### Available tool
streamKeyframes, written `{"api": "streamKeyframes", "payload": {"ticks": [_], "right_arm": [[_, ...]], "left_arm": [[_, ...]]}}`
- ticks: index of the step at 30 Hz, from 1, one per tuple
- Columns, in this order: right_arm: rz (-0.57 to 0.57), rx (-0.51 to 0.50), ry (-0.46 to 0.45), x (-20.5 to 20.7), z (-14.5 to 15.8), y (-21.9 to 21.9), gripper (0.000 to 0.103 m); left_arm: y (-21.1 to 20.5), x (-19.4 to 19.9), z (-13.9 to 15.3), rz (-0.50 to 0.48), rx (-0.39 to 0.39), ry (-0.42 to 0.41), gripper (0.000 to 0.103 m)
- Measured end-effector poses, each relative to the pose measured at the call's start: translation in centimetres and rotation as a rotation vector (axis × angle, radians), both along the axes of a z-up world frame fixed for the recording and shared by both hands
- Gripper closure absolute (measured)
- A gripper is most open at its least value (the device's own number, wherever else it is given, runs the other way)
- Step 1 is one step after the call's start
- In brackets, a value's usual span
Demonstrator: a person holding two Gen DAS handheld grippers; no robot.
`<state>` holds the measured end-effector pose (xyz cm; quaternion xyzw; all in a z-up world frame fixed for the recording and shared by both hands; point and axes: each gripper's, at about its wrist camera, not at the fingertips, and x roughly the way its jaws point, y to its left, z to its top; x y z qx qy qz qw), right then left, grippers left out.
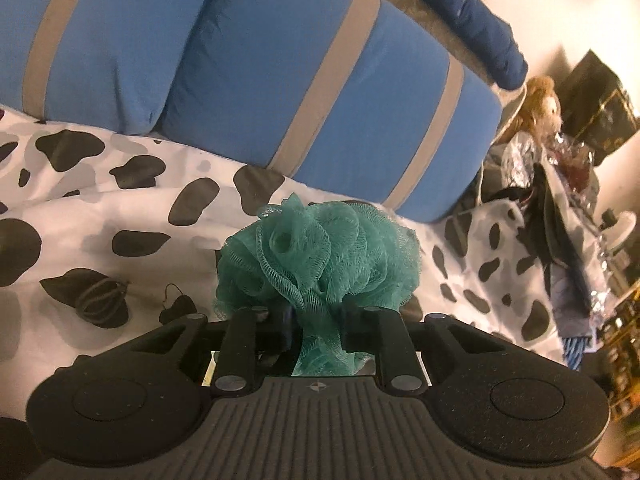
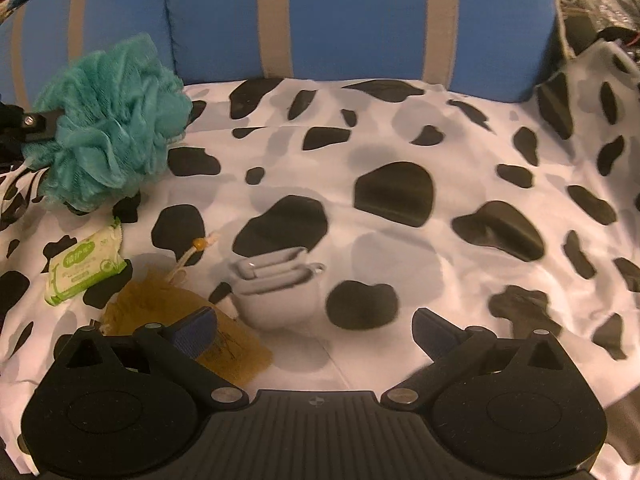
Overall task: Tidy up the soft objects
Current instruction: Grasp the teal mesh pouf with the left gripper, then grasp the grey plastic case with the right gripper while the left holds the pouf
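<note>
My left gripper [image 1: 314, 320] is shut on a teal mesh bath pouf [image 1: 320, 264] and holds it above the cow-print sheet [image 1: 120, 208]. The pouf also shows at the far left of the right wrist view [image 2: 112, 128], with a left finger [image 2: 36, 124] beside it. My right gripper [image 2: 314, 328] is open and empty, low over the sheet [image 2: 400, 140]. A grey folded pouch [image 2: 276, 292] lies just ahead of it. A tan mesh bag [image 2: 180, 320] with a cord lies under its left finger. A green wipes pack [image 2: 84, 266] lies further left.
Blue cushions with grey stripes [image 1: 280, 60] line the back of the bed, also in the right wrist view [image 2: 352, 20]. A dark hair tie [image 1: 100, 296] lies on the sheet at left. A doll [image 1: 540, 108] and cluttered items [image 1: 560, 220] stand at the right.
</note>
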<state>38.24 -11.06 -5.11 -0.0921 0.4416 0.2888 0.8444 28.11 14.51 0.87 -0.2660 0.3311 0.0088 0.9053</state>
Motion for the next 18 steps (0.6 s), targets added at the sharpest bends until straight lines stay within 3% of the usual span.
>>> {"api": "streamKeyframes", "payload": {"ticks": [5,18], "right_arm": [[0.015,0.006,0.020,0.8,-1.1,1.3,0.001],[0.030,0.003,0.041,2.3,-2.7,2.7,0.020]], "left_arm": [[1.1,-0.6,0.1,0.027,-0.037,-0.006,0.083],[1.0,-0.8,0.1,0.025,0.025,0.004,0.083]]}}
